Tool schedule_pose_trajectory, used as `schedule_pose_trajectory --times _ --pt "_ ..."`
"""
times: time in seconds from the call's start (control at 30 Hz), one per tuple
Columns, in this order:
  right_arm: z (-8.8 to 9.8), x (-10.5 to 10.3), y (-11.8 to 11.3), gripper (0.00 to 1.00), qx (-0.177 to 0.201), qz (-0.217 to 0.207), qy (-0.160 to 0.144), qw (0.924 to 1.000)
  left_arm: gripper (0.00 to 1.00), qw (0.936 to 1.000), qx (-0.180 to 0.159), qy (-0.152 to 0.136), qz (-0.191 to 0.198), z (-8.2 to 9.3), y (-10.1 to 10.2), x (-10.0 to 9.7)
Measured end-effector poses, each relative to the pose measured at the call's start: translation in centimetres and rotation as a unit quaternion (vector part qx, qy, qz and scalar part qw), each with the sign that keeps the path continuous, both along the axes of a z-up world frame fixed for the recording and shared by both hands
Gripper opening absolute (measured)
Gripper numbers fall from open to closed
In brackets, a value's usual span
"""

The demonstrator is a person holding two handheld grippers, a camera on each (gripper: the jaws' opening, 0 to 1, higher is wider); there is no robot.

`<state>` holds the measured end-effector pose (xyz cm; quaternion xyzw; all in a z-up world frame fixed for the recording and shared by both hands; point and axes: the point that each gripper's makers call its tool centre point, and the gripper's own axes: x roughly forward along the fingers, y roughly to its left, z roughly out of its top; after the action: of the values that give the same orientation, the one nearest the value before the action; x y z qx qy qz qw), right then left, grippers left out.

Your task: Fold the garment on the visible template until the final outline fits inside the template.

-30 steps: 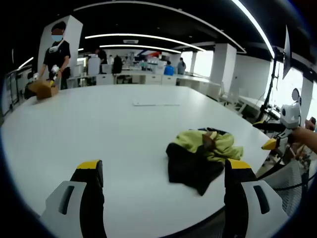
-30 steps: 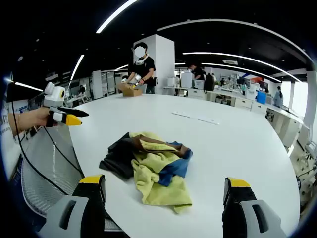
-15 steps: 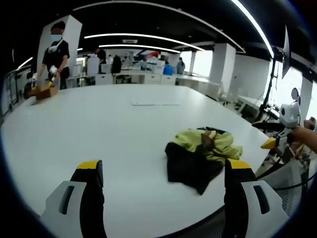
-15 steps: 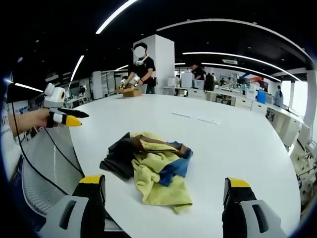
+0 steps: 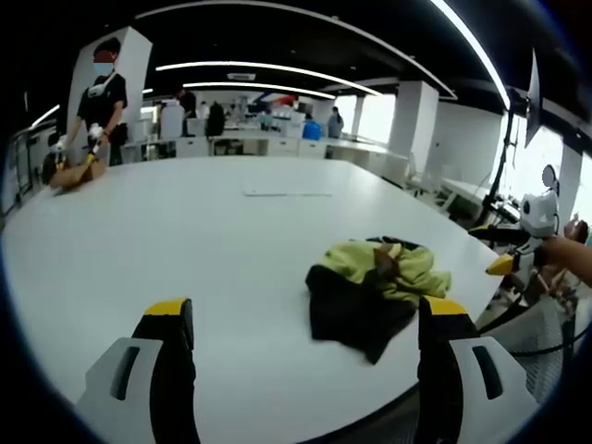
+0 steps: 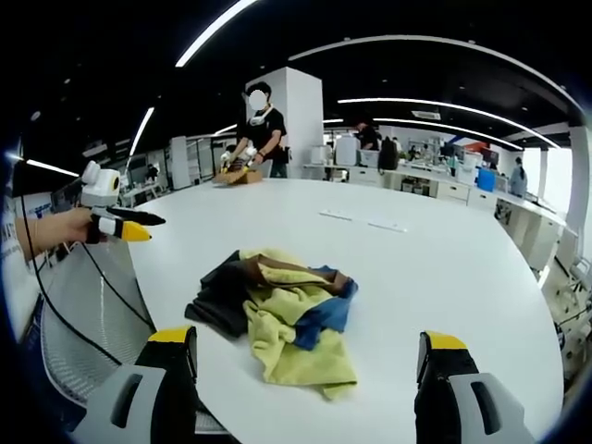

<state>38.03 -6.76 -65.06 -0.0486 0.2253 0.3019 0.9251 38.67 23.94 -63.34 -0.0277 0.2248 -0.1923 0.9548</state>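
A crumpled yellow, black and blue cloth garment lies bunched on the broad white round table, dead ahead of the right gripper and right of the left gripper; both are released, jaws spread, right nearer

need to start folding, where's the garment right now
The crumpled garment lies on the white table near its edge, ahead of the right gripper. In the left gripper view it sits right of centre.
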Motion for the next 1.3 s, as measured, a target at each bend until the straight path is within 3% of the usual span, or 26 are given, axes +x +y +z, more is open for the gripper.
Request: schedule_pose_trajectory --times 0.27,0.7,0.97,1.3 --pt "0.0 0.3 0.1 0.97 0.002 0.004 -0.002 1.0000 0.94 0.9999 0.000 0.000 -0.011 0.0 -0.2 0.6" --pt "0.5 2.1 1.3 0.85 0.010 0.033 -0.015 0.9993 0.84 0.9985 -0.002 -0.008 -0.053 0.0 -2.1 2.4" --pt "0.4 4.2 1.5 0.76 0.025 0.046 -0.009 0.9986 0.75 0.9965 0.001 0.004 -0.084 -1.3 -3.7 2.7" --pt "-0.8 7.1 1.3 0.61 0.015 0.052 0.005 0.9985 0.63 0.9937 -0.003 0.016 -0.111 -2.8 -6.1 3.4"
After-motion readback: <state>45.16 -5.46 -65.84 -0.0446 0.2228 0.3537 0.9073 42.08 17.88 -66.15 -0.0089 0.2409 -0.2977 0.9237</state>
